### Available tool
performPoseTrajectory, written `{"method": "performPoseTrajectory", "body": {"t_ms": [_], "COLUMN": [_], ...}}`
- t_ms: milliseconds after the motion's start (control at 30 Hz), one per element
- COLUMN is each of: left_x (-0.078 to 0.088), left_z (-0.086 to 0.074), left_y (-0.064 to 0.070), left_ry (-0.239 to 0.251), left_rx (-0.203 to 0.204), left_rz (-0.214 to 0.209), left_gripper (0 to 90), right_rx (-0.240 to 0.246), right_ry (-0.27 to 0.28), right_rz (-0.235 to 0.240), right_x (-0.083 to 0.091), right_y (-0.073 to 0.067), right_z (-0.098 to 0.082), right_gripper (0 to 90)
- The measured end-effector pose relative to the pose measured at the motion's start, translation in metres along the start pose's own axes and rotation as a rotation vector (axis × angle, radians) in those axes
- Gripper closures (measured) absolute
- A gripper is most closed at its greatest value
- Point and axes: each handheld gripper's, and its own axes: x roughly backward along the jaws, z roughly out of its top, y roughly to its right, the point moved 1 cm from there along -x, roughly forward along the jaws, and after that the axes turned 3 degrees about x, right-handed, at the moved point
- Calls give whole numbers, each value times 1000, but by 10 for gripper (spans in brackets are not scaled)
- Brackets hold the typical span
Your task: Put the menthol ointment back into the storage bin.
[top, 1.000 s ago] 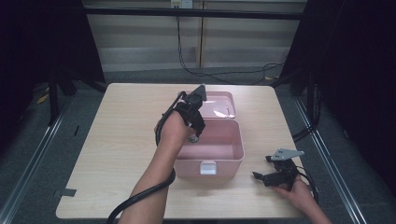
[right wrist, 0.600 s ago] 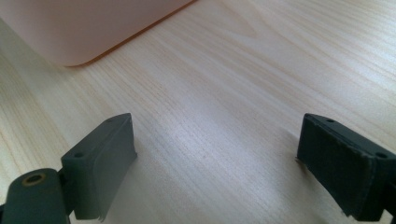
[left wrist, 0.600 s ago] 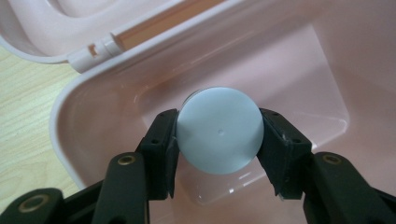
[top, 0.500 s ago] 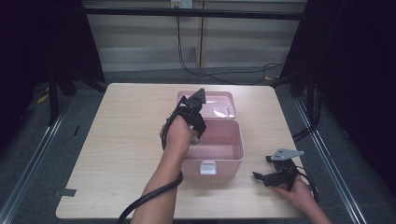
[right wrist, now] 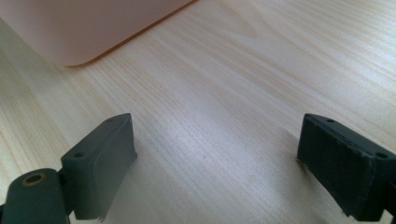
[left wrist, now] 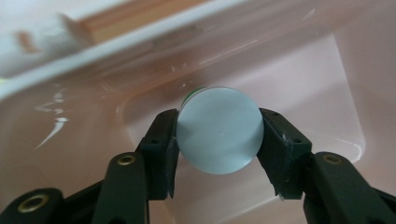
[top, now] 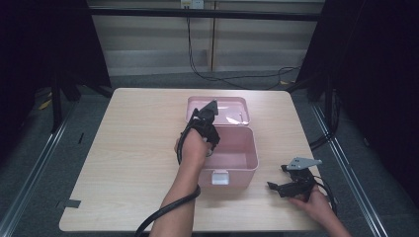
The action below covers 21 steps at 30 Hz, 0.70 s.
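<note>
Pale wood table (top: 123, 163) stands on a grey floor between dark curtains. Over the open pink box (top: 247, 163), the left gripper (left wrist: 219, 140) clamps a round pale-blue disc (left wrist: 219, 135) with a green edge, held inside the box above its bare bottom. Its lid (top: 232, 106) lies back behind. Near the box's corner, the right gripper (right wrist: 217, 158) rests on the table, jaws spread wide around nothing.

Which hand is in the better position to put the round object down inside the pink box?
Left. The left gripper already clamps the round object over the open pink box. The right gripper rests open on the table, beside the box.
</note>
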Motion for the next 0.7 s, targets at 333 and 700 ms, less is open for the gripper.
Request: {"method": "performPoseTrajectory", "body": {"t_ms": [333, 700], "left_x": [-11, -19], "left_z": [0, 0], "left_y": [3, 5], "left_ry": [12, 27], "left_rx": [19, 45], "left_rz": [7, 10], "left_gripper": [505, 503], "right_rx": [1, 1], "right_ry": [0, 0], "right_rz": [0, 0], "right_x": [0, 0], "right_y": [0, 0], "right_z": [0, 0], "right_gripper": [105, 106]}}
